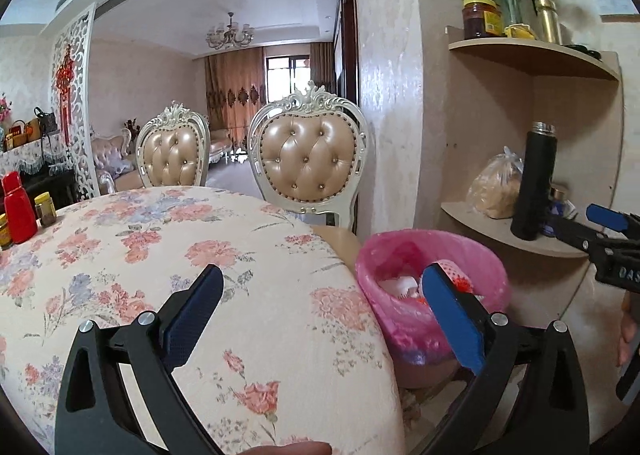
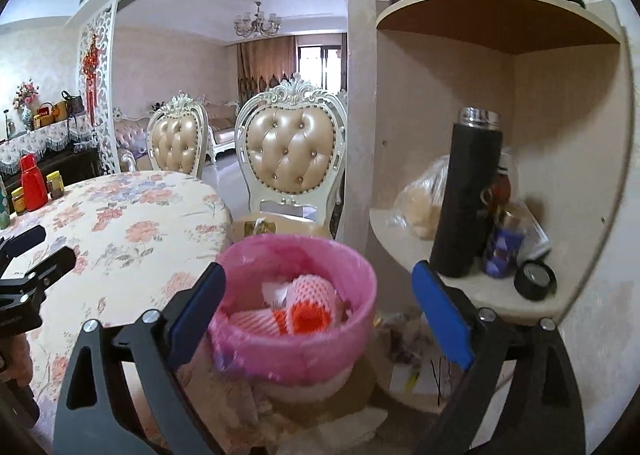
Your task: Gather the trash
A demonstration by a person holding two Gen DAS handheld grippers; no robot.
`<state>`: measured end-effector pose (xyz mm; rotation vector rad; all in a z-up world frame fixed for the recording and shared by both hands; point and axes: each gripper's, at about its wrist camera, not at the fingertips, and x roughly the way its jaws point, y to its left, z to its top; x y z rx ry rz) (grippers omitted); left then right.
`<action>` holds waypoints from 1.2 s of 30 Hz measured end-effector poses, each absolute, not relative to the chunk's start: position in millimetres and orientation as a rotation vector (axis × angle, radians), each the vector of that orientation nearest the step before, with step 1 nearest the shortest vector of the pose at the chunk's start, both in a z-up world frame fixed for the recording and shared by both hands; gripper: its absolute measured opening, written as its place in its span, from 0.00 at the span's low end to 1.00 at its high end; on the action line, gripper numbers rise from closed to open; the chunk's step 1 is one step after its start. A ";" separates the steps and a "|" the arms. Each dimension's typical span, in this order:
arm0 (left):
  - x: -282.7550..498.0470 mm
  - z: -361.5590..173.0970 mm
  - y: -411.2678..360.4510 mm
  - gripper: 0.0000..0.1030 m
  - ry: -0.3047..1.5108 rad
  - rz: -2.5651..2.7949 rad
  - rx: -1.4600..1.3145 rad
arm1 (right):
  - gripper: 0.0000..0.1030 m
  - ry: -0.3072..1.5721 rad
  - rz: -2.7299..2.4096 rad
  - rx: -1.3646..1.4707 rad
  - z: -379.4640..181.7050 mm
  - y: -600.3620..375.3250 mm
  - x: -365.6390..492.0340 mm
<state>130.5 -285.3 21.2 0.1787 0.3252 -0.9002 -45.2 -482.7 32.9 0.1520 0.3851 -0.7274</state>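
Note:
A bin lined with a pink bag stands on the floor between the table and a corner shelf. Inside lie a pink foam fruit net, an orange-red one and white scraps. My right gripper is open just above and in front of the bin, with nothing between its fingers. My left gripper is open over the edge of the floral tablecloth, empty, with the bin beside its right finger. The right gripper shows at that view's right edge.
A padded chair stands behind the bin. The corner shelf holds a black flask, a bag and small jars. Scraps of litter lie on the floor by the bin. A red bottle and jars stand on the table's far left.

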 end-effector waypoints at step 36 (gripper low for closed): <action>95.3 9.3 -285.7 0.92 0.367 -1.076 0.212 | 0.90 0.426 -0.785 0.139 27.5 -429.5 -85.8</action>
